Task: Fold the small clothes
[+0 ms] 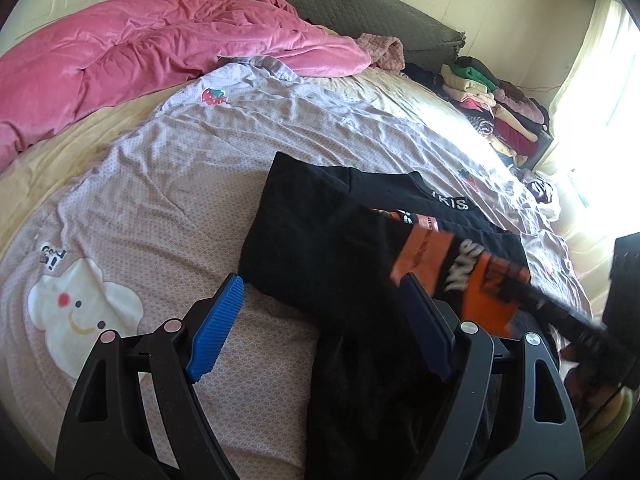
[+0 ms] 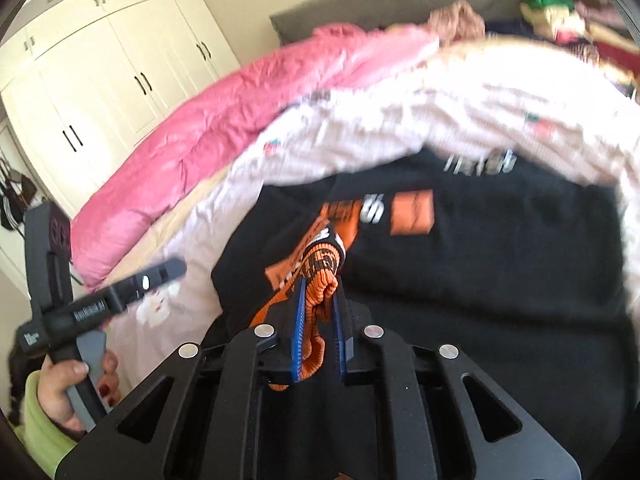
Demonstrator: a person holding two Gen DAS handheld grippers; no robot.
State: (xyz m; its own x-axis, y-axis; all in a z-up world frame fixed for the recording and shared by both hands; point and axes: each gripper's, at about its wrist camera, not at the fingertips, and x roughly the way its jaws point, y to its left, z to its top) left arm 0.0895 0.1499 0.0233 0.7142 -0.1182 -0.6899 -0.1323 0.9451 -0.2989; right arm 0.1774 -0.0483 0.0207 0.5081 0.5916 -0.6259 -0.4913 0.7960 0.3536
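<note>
The black shirt (image 1: 320,240) lies on the bed's quilt (image 1: 160,184), just below the pink blanket (image 1: 140,60). The right tool (image 2: 320,316) is pinching a bunched orange-printed fold of the shirt. The left tool (image 1: 320,336) stands spread over the shirt's near edge, touching nothing.

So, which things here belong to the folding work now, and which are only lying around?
In use:
- black garment
- its orange cuff, pinched in the right gripper
- left gripper, open

Lying about:
- pink quilt
- clothes pile
- lilac sheet
</note>
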